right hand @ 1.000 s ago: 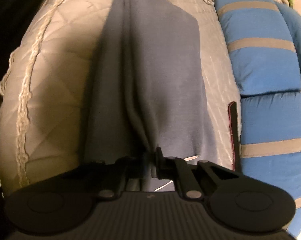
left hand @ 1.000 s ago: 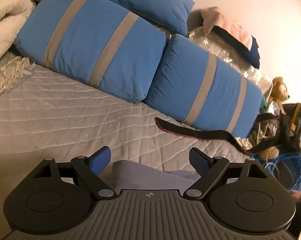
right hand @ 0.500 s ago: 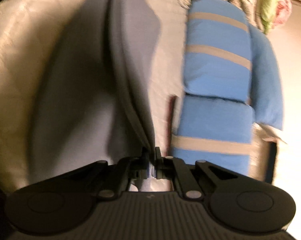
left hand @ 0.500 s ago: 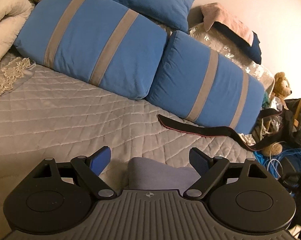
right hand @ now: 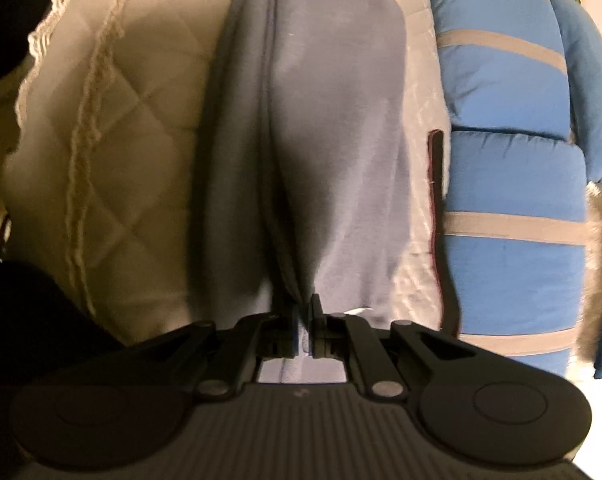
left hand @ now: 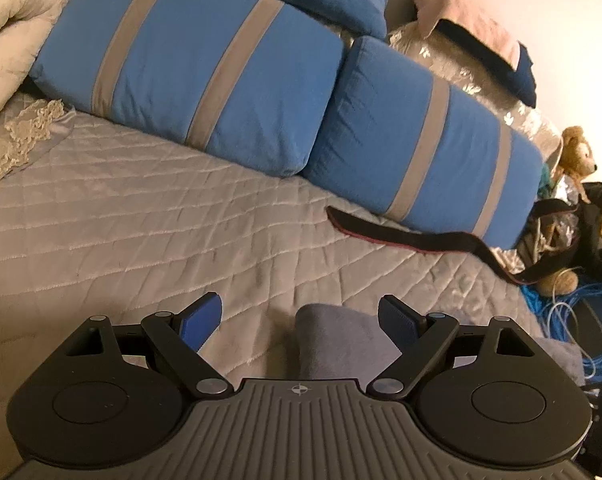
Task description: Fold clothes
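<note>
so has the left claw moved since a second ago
Yes. The left claw has shifted left: the striped pillows and black strap now sit further right in its view.

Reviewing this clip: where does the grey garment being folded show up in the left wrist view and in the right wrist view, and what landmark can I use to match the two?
Left wrist view: grey garment sits low at centre, between the open left gripper fingers, on the quilt.
Right wrist view: it fills the centre, pinched at its near end by the right gripper.
Shared landmark: the dark red-edged strap beside the blue striped pillows.
</note>
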